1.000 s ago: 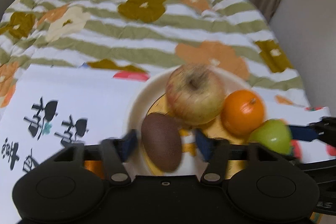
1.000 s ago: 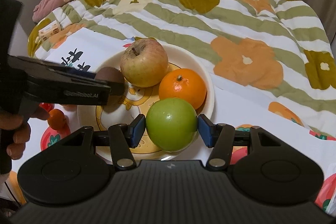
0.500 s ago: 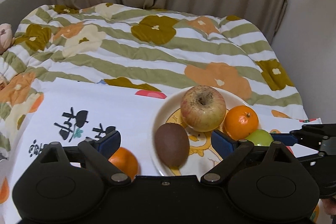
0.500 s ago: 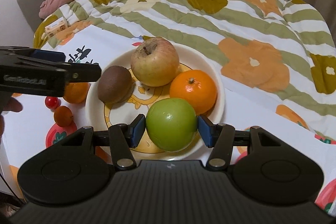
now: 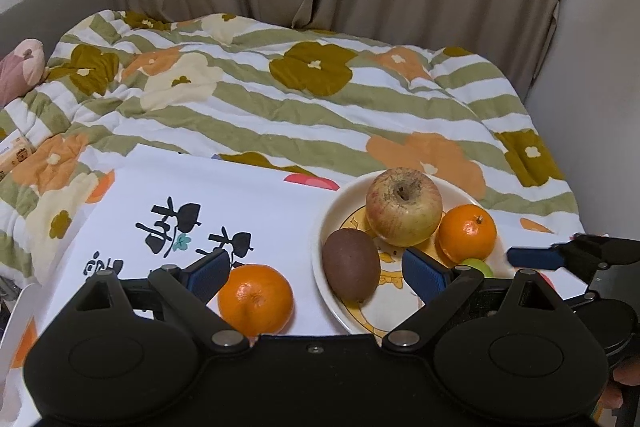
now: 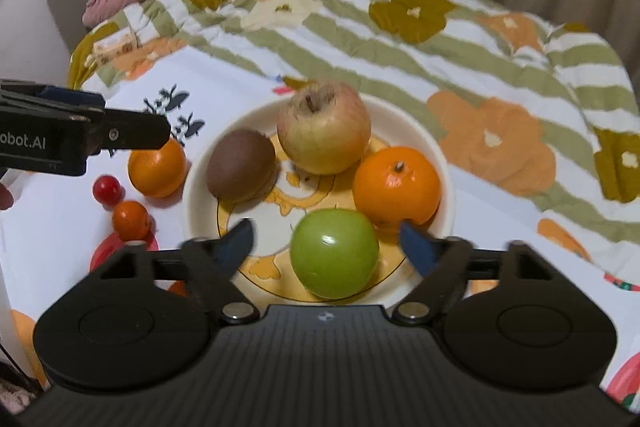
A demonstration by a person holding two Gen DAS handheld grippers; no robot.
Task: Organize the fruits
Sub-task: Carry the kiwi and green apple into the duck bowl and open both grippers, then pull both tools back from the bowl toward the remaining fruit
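- The right gripper (image 6: 326, 241) stands spread wide, its blue pads clear of the green apple (image 6: 334, 253) on both sides; nothing is pinched.
- That apple sits at the near edge of the plate (image 6: 446, 171), just in front of an orange (image 6: 396, 183).
- The left gripper (image 5: 316, 273) is likewise spread and holds nothing. A loose orange (image 5: 255, 299) lies on the white cloth (image 5: 240, 195) just inside its left pad, outside the plate.
- My guess is that orange goes next. It looks firm and round with a pebbled skin, so it should grip well if taken across its widest part. Pinched too high, it could roll or squirt out.
- The plate holds four fruits: a kiwi (image 6: 240, 165) on the left, a big yellow-red apple (image 6: 324, 127) at the back, the orange on the right, the green apple in front. The back apple touches the kiwi and the orange.
- Room is left only in the plate's middle and near-left.
- Two small fruits, one red (image 6: 106, 189) and one orange (image 6: 131, 220), are off the plate too; they look light and easy to knock rolling.
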